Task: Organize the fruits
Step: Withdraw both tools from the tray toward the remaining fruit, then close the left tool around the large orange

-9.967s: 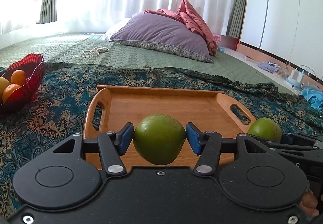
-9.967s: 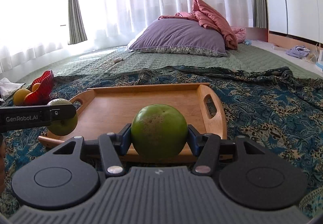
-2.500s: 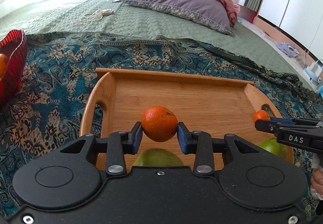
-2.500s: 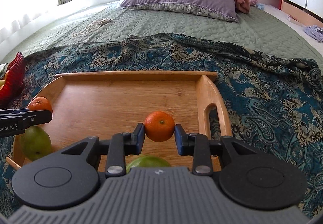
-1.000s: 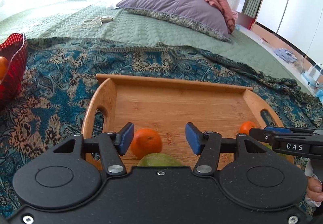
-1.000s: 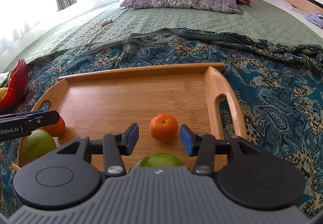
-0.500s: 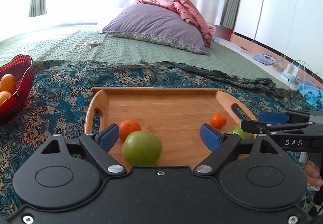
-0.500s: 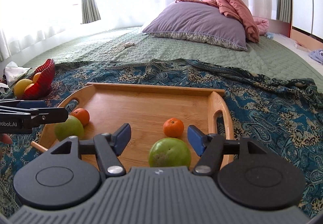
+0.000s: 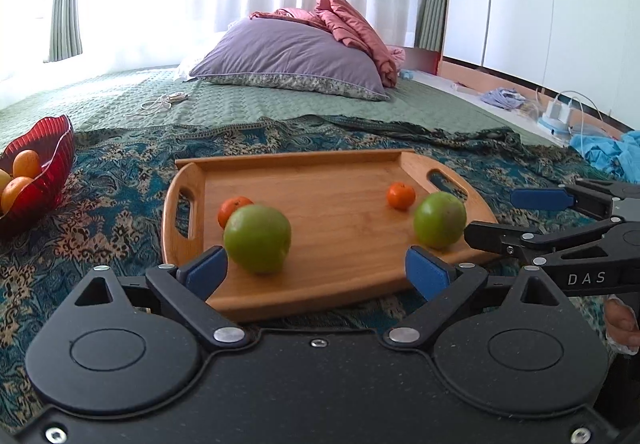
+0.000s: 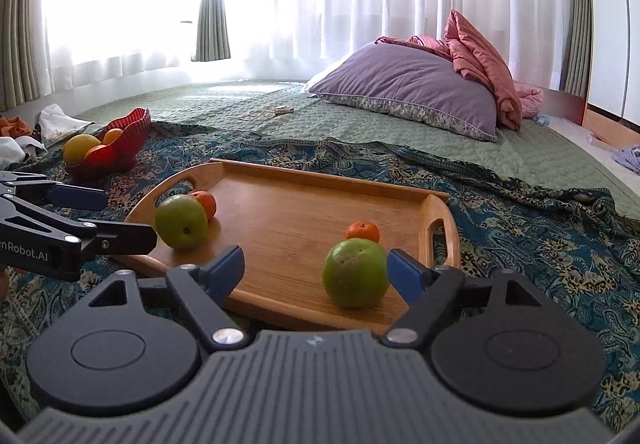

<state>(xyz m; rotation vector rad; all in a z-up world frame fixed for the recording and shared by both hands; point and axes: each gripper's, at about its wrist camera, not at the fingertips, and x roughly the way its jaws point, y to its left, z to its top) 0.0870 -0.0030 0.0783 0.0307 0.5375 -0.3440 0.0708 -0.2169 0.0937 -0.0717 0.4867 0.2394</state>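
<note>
I count two green fruits and two oranges on the wooden tray (image 9: 320, 180), plus three more fruits in the red bowl (image 9: 60, 148) far off to the left. My left gripper (image 9: 316, 270) sits low at the tray's near edge with its jaws spread wide, holding nothing; the left green fruit (image 9: 257, 238) rests on the tray just past the left pad, nearer that pad than the right one. Behind it and touching it lies the left orange (image 9: 232, 206). My right gripper (image 10: 316, 266) is level at the near right of the tray, jaws likewise wide and empty; the right green fruit (image 10: 356, 273) stands on the tray close beside the right pad, with the right orange (image 10: 362, 232) just behind it. The tray lies on a patterned blue blanket (image 10: 540, 244); farther back is a purple pillow (image 10: 408, 88).
</note>
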